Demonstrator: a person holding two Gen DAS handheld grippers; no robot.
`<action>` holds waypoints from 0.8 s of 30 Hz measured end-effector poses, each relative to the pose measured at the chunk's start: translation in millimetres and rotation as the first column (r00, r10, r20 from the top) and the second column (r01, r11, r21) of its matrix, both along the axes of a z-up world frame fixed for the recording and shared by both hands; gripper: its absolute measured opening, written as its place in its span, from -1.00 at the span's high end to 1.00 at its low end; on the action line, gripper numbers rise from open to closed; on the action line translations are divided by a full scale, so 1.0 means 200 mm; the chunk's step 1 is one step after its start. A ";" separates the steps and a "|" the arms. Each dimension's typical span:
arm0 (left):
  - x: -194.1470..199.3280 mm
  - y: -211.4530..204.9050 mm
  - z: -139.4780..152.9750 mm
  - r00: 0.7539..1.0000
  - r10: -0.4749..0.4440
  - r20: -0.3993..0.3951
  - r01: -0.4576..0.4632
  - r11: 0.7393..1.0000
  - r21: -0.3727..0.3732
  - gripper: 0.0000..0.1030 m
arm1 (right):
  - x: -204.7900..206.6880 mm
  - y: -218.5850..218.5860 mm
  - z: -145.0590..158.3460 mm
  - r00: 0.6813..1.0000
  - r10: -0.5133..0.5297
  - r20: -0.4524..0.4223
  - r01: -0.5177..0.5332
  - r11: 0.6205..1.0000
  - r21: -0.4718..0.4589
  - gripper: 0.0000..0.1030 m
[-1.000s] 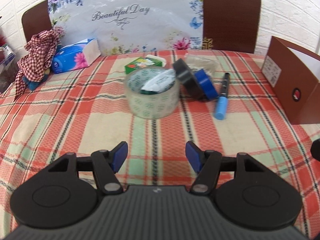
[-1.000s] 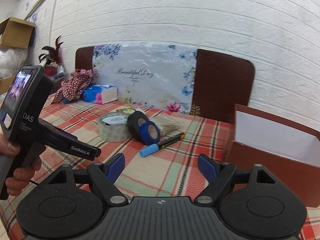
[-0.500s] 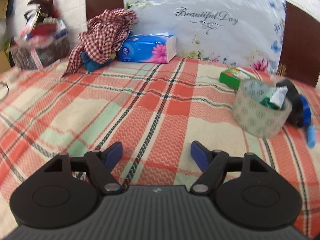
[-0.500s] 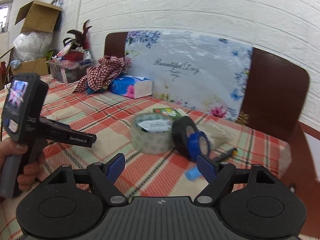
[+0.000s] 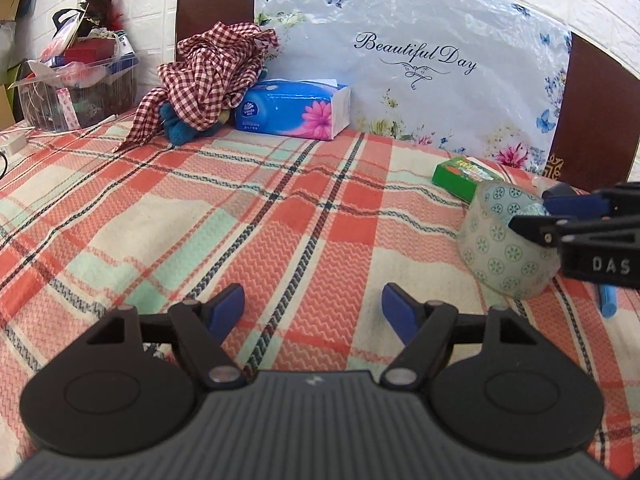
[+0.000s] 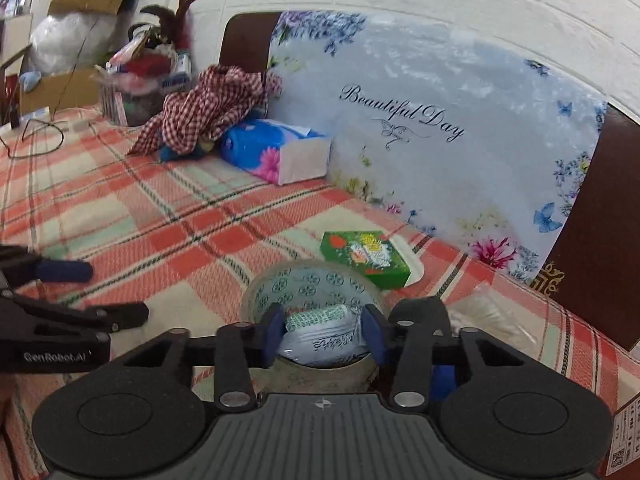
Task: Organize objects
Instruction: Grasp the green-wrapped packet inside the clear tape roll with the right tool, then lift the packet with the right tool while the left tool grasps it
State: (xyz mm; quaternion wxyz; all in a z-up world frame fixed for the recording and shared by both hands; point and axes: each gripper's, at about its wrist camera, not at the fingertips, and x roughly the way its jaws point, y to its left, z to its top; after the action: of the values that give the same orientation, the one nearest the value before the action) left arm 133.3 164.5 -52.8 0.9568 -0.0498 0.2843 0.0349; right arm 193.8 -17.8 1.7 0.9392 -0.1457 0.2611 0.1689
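Note:
A clear tape roll (image 6: 312, 284) printed with green circles stands on the plaid tablecloth; it also shows in the left wrist view (image 5: 506, 252). A white and green packet (image 6: 324, 332) sits inside its hole. My right gripper (image 6: 323, 334) reaches into the roll, its blue pads either side of the packet and close to it. My left gripper (image 5: 313, 307) is open and empty, low over bare cloth left of the roll. A green box (image 6: 366, 253) lies behind the roll. A blue marker (image 5: 608, 304) lies at the right.
A blue tissue box (image 5: 292, 108), a red checked cloth (image 5: 212, 76) and a clear bin of clutter (image 5: 80, 84) stand at the back left. A floral "Beautiful Day" board (image 5: 416, 60) leans on brown chair backs. A clear plastic bag (image 6: 488, 316) lies right of the roll.
My right gripper has come forward and down into the tape roll and narrowed around the packet. My left gripper has swung left, away from the roll, and stays open.

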 end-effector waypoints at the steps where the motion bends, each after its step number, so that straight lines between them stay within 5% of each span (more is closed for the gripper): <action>1: 0.00 0.00 0.00 1.000 -0.001 0.001 0.001 1.000 -0.002 -0.51 | 0.00 -0.01 0.00 1.000 -0.003 -0.003 0.003 1.000 0.007 0.30; 7: 0.00 0.00 0.00 1.000 -0.002 0.002 0.002 1.000 -0.006 -0.51 | -0.07 -0.06 0.08 0.998 -0.031 0.060 0.029 0.999 0.025 0.63; 14: 0.00 0.01 0.00 1.000 -0.002 0.002 0.002 1.000 -0.004 -0.51 | -0.43 -0.22 0.27 0.978 -0.070 0.199 0.054 0.995 0.084 0.63; 24: 0.00 -0.10 0.02 0.999 -0.028 -0.041 0.032 0.994 0.105 -0.48 | -0.93 -0.57 -0.07 0.974 -0.216 -0.063 0.220 0.973 0.063 0.55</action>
State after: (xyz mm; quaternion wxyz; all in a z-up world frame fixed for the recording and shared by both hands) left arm 133.1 144.4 -49.3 0.9527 0.0057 0.3016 0.0363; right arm 8.0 -130.9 -11.7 0.9489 -0.0788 0.2956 0.0777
